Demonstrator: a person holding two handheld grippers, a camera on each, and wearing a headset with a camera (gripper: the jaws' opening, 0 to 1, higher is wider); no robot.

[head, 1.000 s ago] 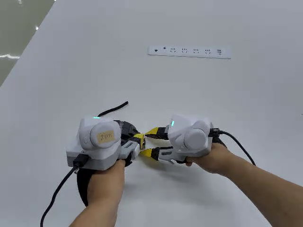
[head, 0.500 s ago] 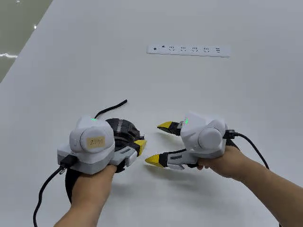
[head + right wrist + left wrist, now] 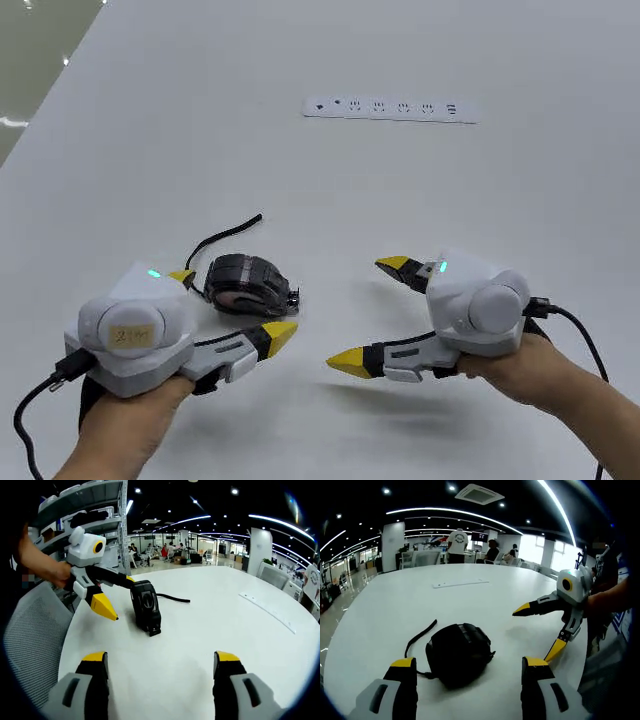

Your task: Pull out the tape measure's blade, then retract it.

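A black tape measure (image 3: 248,283) with a black wrist strap (image 3: 222,236) lies on the white table, its blade drawn in. My left gripper (image 3: 228,303) is open, its yellow-tipped fingers standing on either side of the tape measure (image 3: 459,652) without touching it. My right gripper (image 3: 372,313) is open too, off to the right with bare table between its fingers. In the right gripper view the tape measure (image 3: 147,606) stands on edge ahead and to the left, with the left gripper (image 3: 115,598) around it.
A white power strip (image 3: 390,109) lies across the far part of the table (image 3: 470,200). Black cables trail from both grippers toward the near edge. Beyond the table, people and desks stand in an open office (image 3: 457,545).
Both grippers have let go and drawn apart: the left back toward the near left, the right to the right. The blade has gone back in and the tape measure now lies free.
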